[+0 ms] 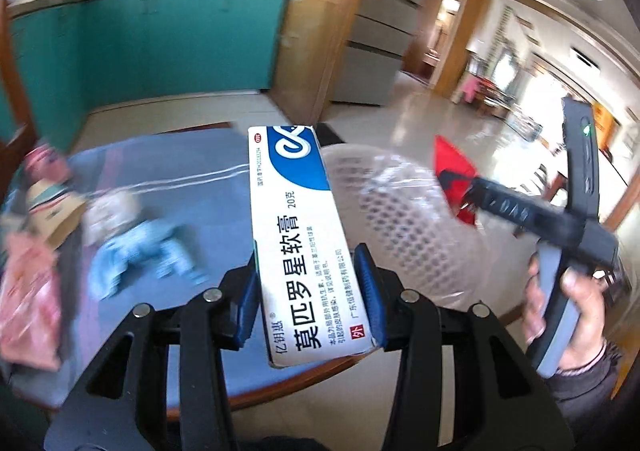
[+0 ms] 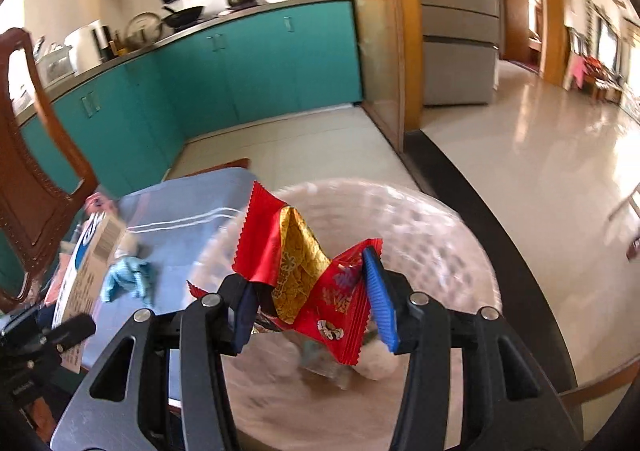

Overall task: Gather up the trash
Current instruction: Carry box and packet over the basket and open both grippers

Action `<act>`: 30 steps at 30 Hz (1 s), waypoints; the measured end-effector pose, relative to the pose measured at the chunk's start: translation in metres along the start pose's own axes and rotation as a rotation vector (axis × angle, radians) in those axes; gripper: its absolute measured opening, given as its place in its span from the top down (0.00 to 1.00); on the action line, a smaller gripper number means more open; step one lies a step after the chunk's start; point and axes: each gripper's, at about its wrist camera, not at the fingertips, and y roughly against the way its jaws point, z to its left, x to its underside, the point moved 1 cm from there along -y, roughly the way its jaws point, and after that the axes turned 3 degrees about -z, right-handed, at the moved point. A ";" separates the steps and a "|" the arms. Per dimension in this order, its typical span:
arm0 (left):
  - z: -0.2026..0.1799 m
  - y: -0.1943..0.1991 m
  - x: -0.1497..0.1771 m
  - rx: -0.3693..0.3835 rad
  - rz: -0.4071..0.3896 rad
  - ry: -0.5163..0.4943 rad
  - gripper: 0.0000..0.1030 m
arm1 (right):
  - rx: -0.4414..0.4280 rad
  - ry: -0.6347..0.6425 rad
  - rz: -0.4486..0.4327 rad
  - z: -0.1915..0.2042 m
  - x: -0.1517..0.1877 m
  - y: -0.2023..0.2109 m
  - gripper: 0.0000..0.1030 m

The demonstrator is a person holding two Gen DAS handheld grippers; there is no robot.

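My left gripper (image 1: 310,283) is shut on a white and blue ointment box (image 1: 298,231), held above the blue table edge. My right gripper (image 2: 312,291) is shut on a red and gold snack wrapper (image 2: 308,271), held over the open mouth of a pink mesh waste basket (image 2: 440,251). The basket (image 1: 400,211) stands beside the table, right of the box. The right gripper (image 1: 460,187) with the red wrapper (image 1: 454,159) also shows in the left wrist view. The box (image 2: 86,271) shows at the left of the right wrist view.
On the blue tablecloth (image 1: 192,171) lie a crumpled blue wrapper (image 1: 132,251), a white wad (image 1: 108,211), pink packets (image 1: 28,291) and a cardboard box (image 1: 52,211). A wooden chair (image 2: 32,155) stands at the left. Teal cabinets (image 2: 240,63) are behind.
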 end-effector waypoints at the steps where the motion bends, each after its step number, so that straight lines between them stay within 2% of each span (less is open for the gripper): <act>1: -0.007 -0.010 -0.004 0.027 0.015 -0.005 0.56 | 0.014 -0.007 0.003 -0.006 0.001 0.001 0.53; 4: -0.024 -0.039 -0.010 0.089 0.054 -0.019 0.56 | 0.042 -0.024 0.001 -0.023 0.003 0.006 0.53; 9: -0.048 -0.077 -0.011 0.125 0.100 -0.078 0.54 | 0.086 -0.062 0.003 -0.049 0.007 0.011 0.53; 10: -0.051 -0.082 -0.011 0.123 0.102 -0.085 0.50 | 0.090 -0.065 0.006 -0.050 0.009 0.011 0.53; 11: -0.053 -0.085 -0.010 0.121 0.102 -0.089 0.42 | 0.095 -0.067 0.012 -0.053 0.010 0.009 0.53; 13: -0.052 -0.087 -0.008 0.111 0.101 -0.087 0.34 | 0.097 -0.076 0.022 -0.054 0.011 0.006 0.53; 14: -0.050 -0.086 -0.007 0.100 0.100 -0.085 0.33 | 0.094 -0.081 0.028 -0.056 0.011 0.004 0.52; 16: -0.040 -0.075 -0.006 0.048 0.083 -0.077 0.33 | 0.087 -0.084 0.048 -0.053 0.012 -0.003 0.51; 18: -0.025 -0.061 -0.008 -0.021 0.050 -0.063 0.30 | 0.082 -0.079 0.065 -0.049 0.011 -0.011 0.45; 23: 0.044 -0.012 -0.003 -0.272 -0.021 0.026 0.24 | 0.064 -0.071 0.098 -0.034 0.017 -0.021 0.31; 26: 0.088 0.012 0.003 -0.424 -0.031 0.079 0.18 | 0.039 -0.055 0.094 -0.019 0.017 -0.026 0.28; 29: 0.130 0.037 0.011 -0.533 -0.029 0.161 0.16 | 0.005 -0.022 0.087 0.002 0.012 -0.029 0.27; 30: 0.140 0.045 0.014 -0.548 -0.025 0.184 0.15 | -0.007 -0.009 0.081 0.012 0.009 -0.030 0.24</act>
